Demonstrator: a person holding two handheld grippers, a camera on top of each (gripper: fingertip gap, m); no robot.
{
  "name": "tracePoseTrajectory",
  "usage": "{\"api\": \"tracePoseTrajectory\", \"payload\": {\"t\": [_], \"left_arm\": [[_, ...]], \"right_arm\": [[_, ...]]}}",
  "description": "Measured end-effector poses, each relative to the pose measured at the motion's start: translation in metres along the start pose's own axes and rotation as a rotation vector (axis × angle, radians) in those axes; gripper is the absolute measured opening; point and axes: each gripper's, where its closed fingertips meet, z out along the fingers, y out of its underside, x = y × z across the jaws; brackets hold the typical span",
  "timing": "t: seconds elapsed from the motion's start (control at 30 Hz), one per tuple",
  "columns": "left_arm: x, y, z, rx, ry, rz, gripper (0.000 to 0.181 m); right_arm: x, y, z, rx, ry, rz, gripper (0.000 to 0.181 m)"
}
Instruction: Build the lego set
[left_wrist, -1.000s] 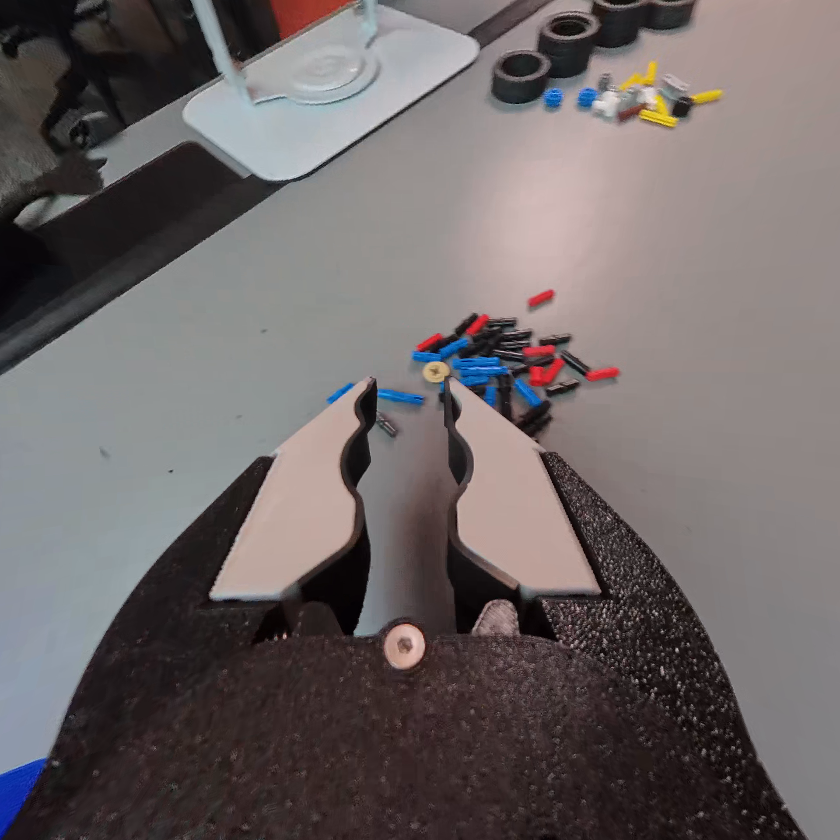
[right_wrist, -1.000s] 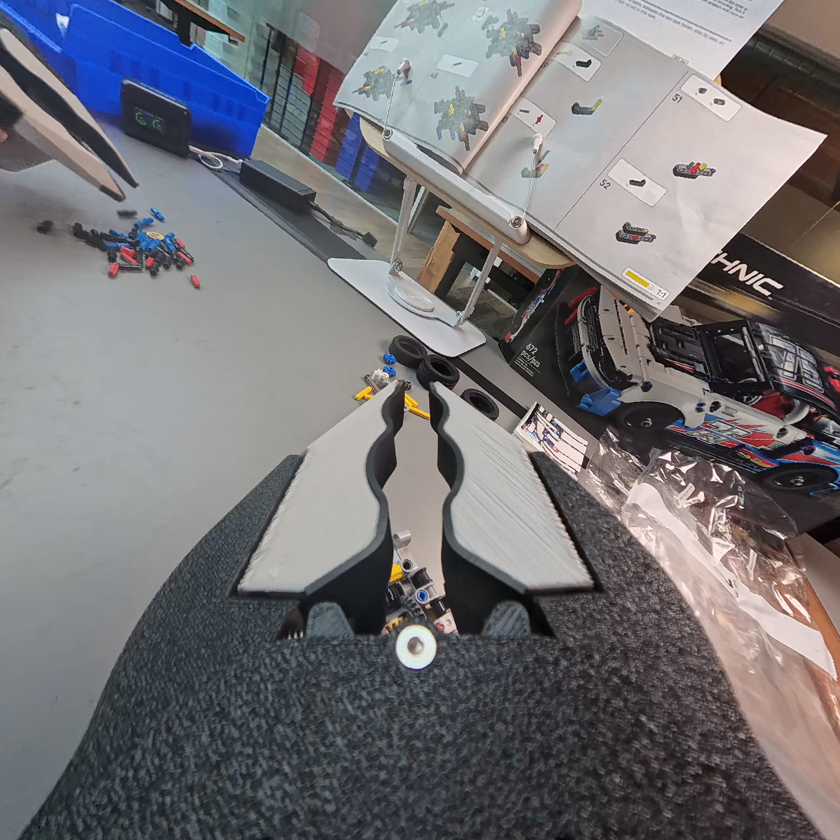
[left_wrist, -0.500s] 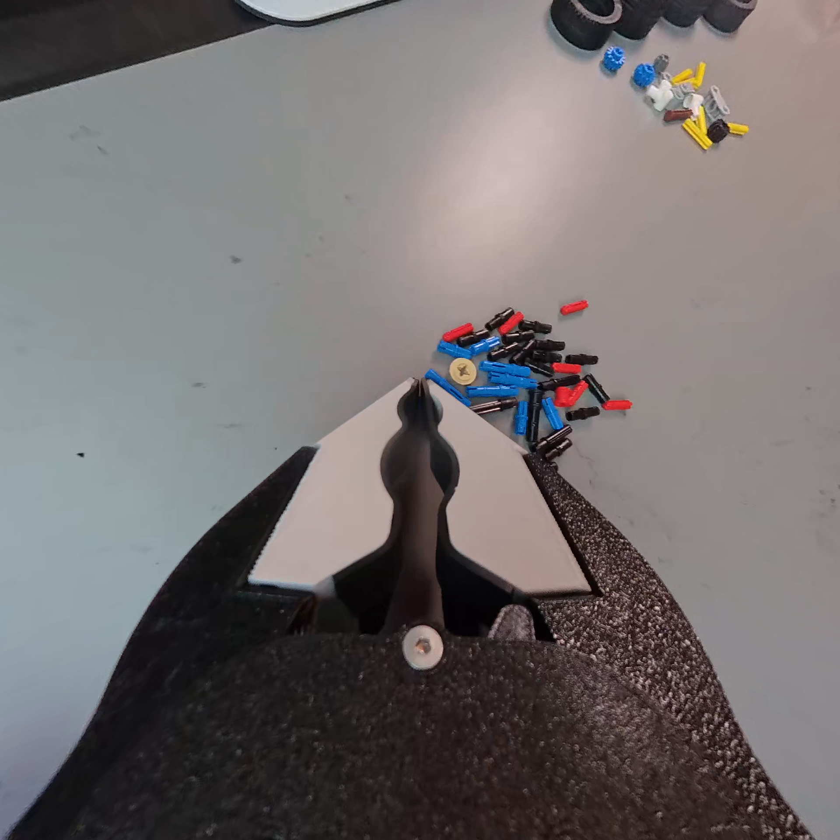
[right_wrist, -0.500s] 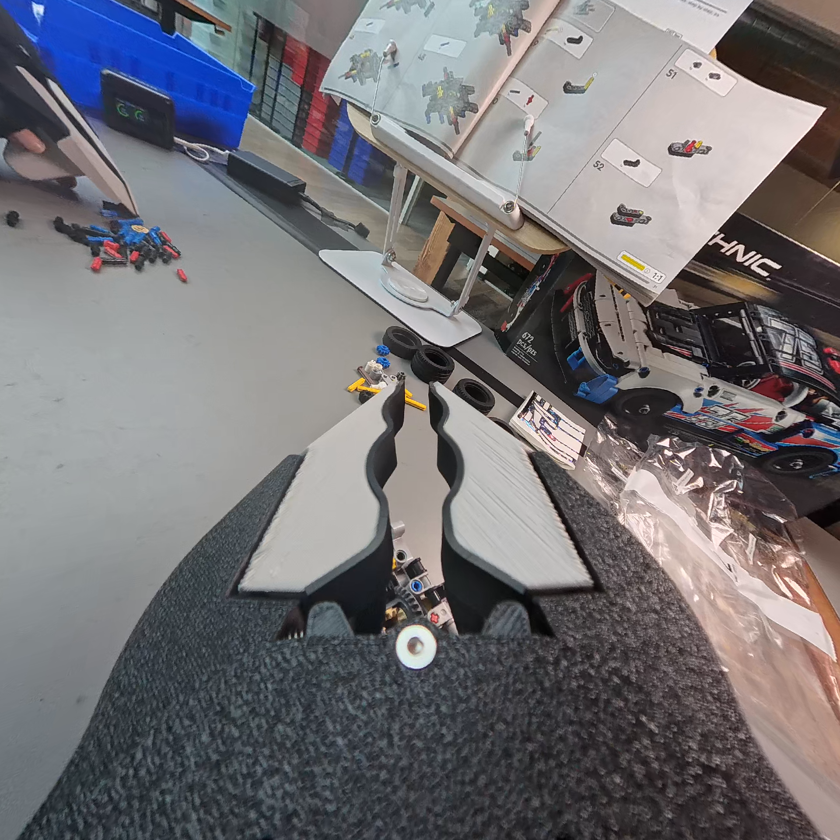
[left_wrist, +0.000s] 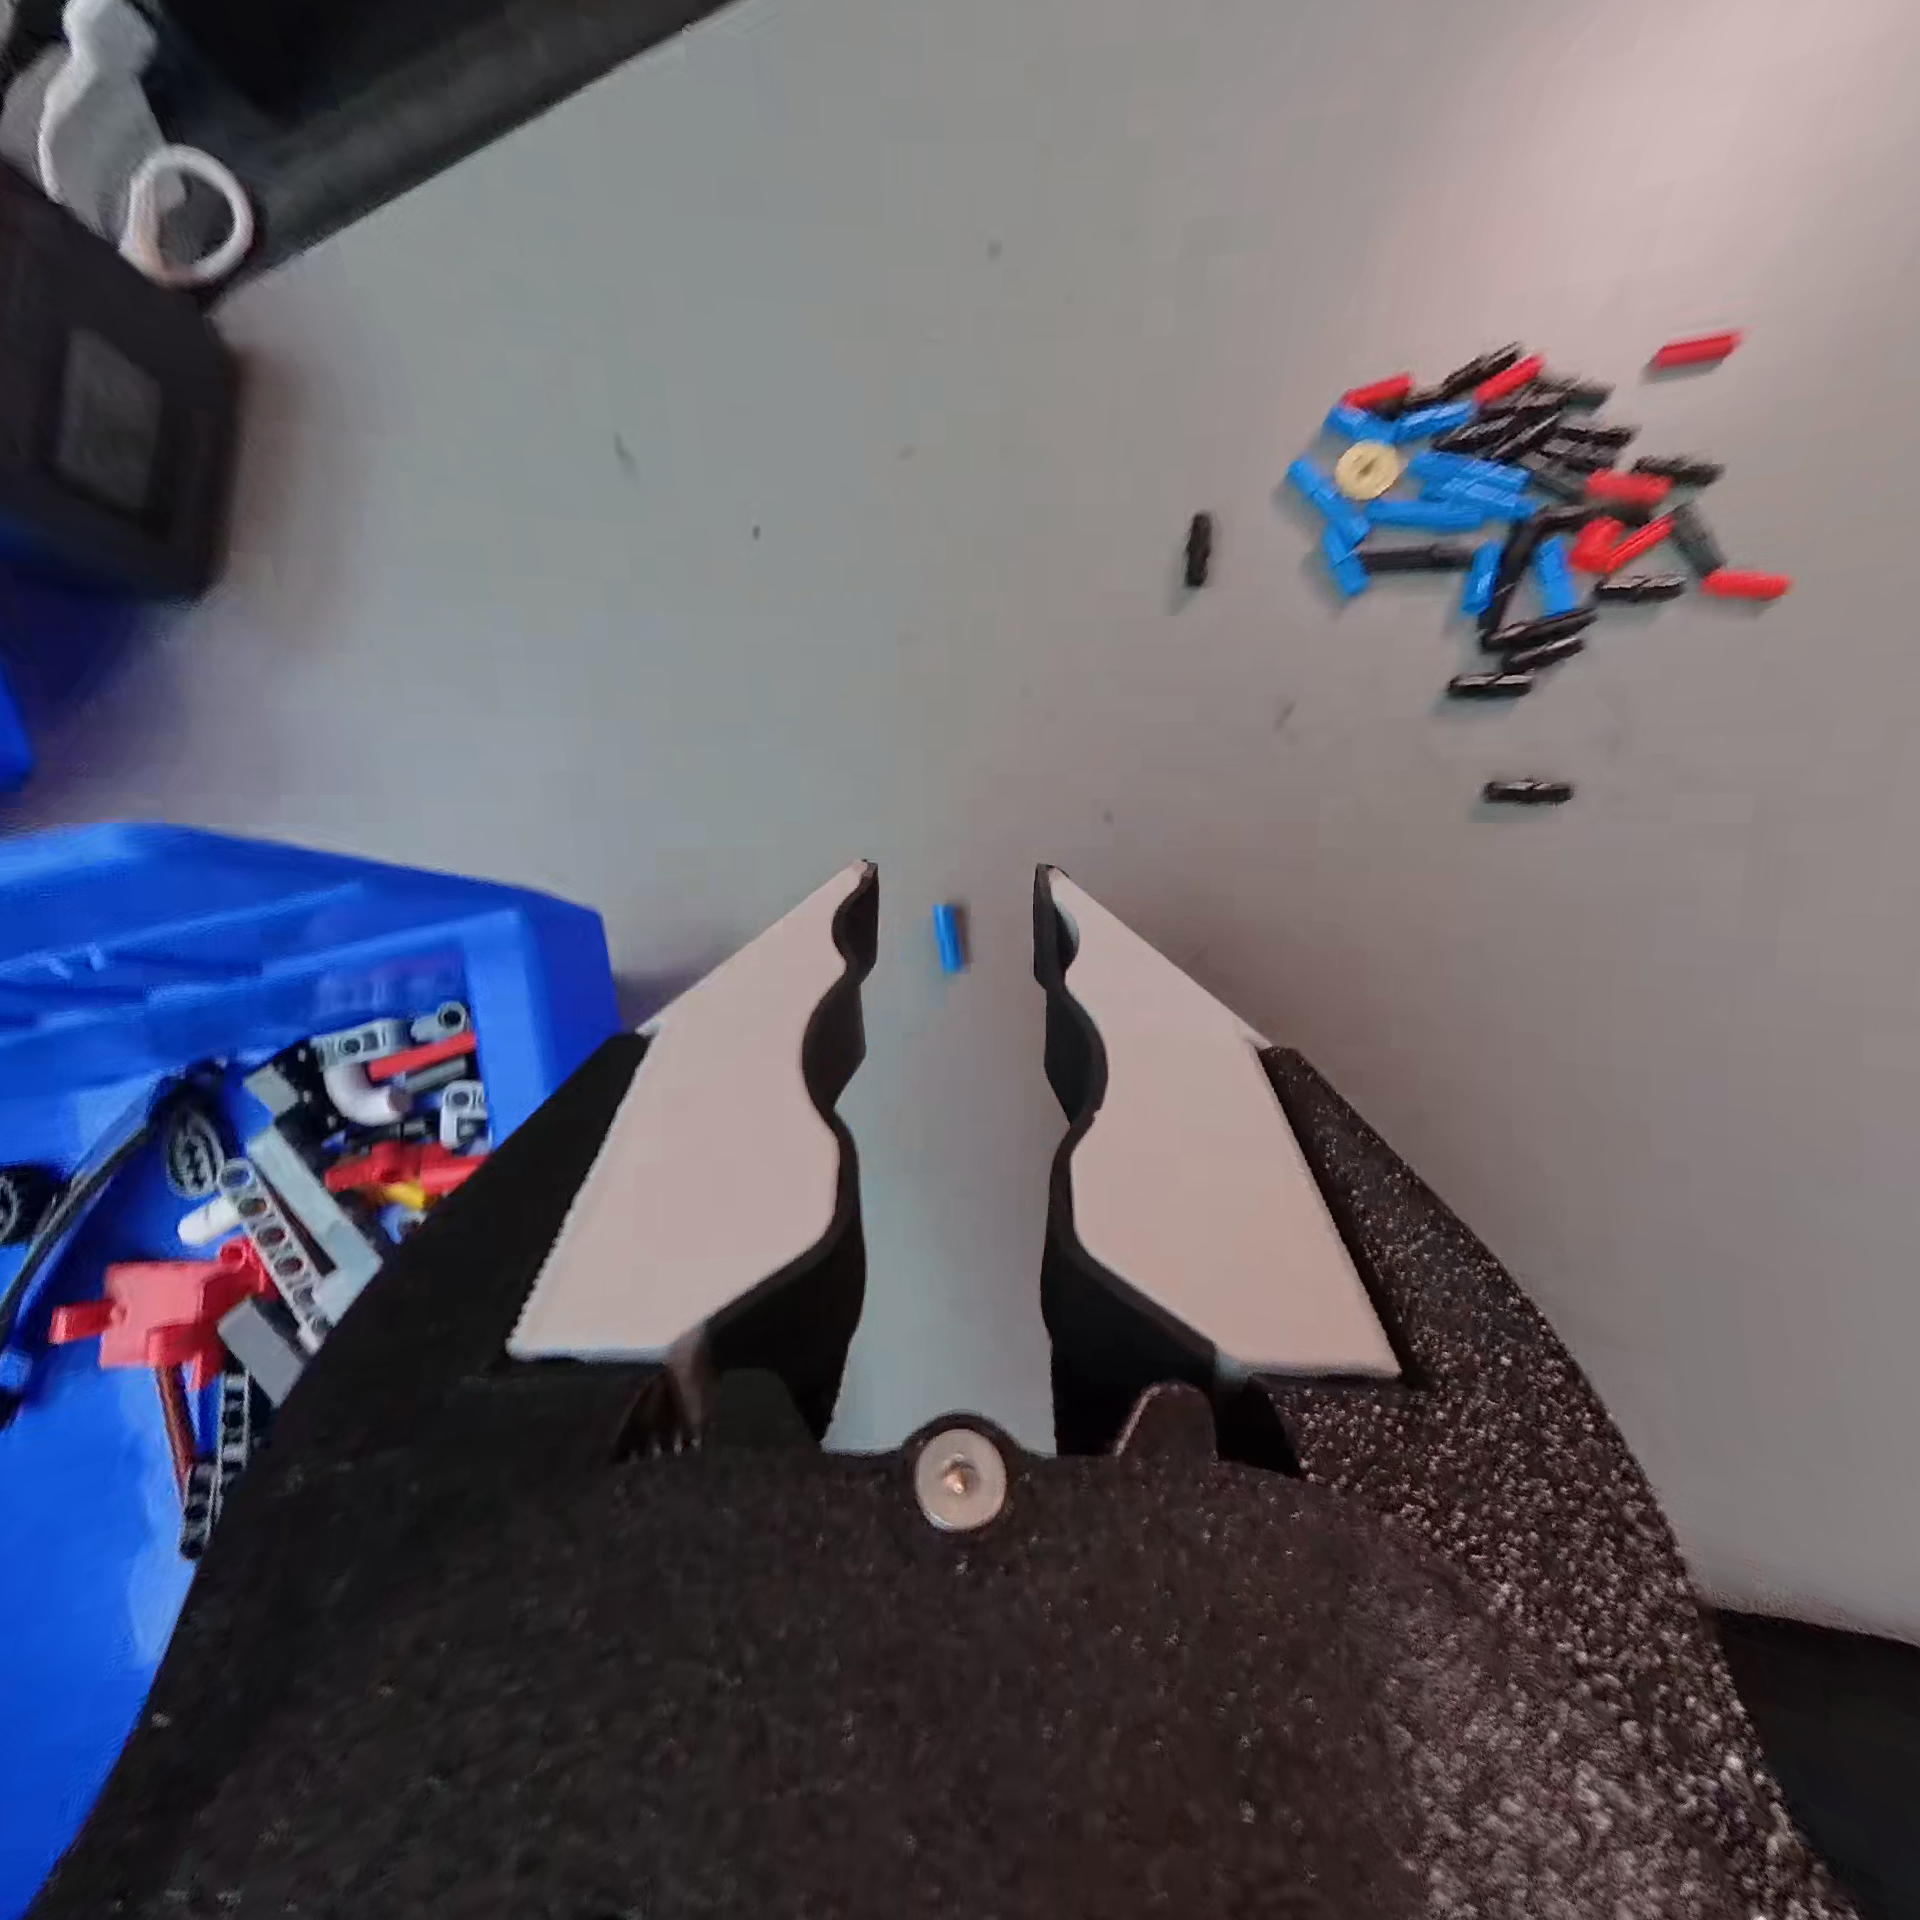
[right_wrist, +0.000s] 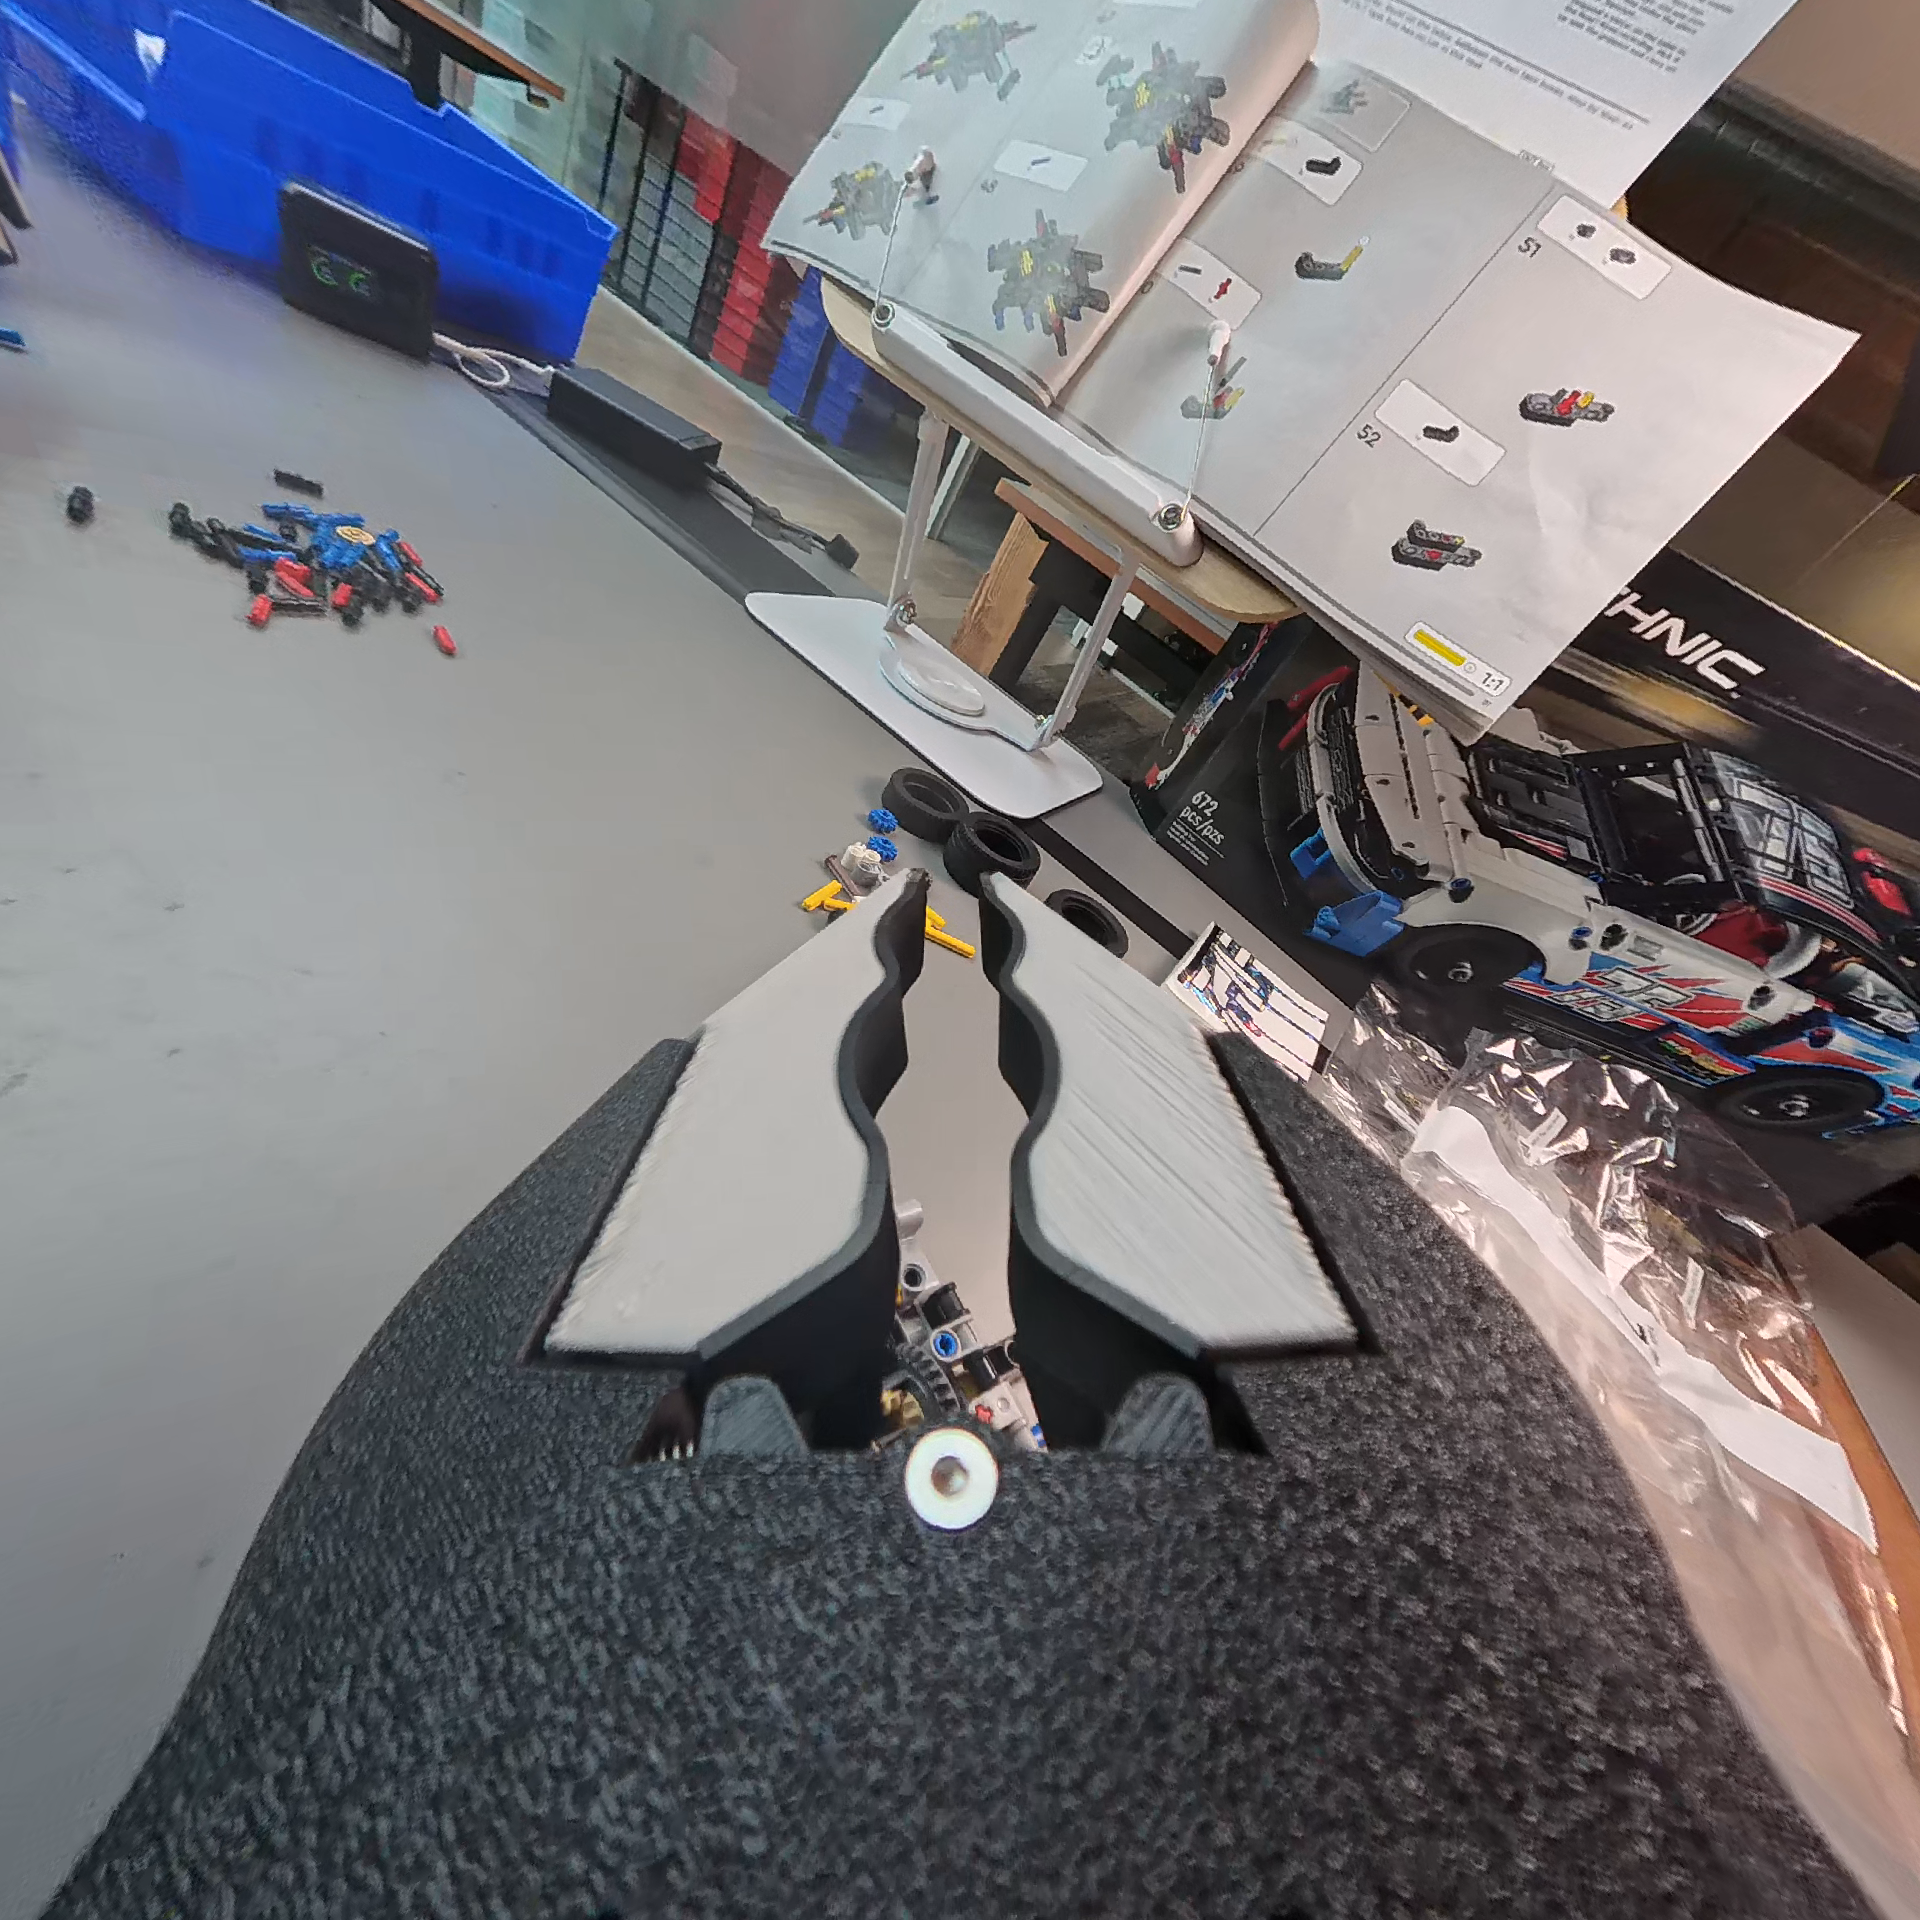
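Bright, even overhead lighting in both views; pale pinkish sheen on the grey table (left_wrist: 1558, 156) at upper right of the left wrist view; soft, short shadows only. Motion blur over the pile of pins (left_wrist: 1507, 509) and the blue bin (left_wrist: 312, 935). Sharper in the right wrist view; glare on the plastic bags (right_wrist: 1621, 1195); strong wide-angle bending toward the edges, tilting the instruction booklet (right_wrist: 1299, 260).

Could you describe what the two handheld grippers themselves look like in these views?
The left gripper and right gripper look alike. Each has a rough, speckled black body with a silver screw at its centre front. Two flat, pale grey fingers taper to points, edged in black with wavy, scalloped inner faces. The right gripper's fingers show fine ridged lines. No cables, sleeves or markings are visible.
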Motion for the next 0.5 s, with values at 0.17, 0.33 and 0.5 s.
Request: {"api": "tracePoseTrajectory", "payload": {"t": [0.17, 0.33, 0.5], "left_arm": [[-0.001, 0.035, 0.018, -0.120, 0.027, -0.076, 0.018], [-0.007, 0.029, 0.025, -0.075, 0.029, -0.064, 0.002], [0.022, 0.002, 0.025, 0.035, 0.125, 0.044, 0.002]], "right_arm": [[-0.010, 0.001, 0.004, -0.008, -0.036, -0.019, 0.009], [-0.009, 0.000, 0.001, -0.010, -0.027, -0.047, 0.009], [-0.008, -0.001, 0.000, -0.004, -0.024, -0.037, 0.009]]}}
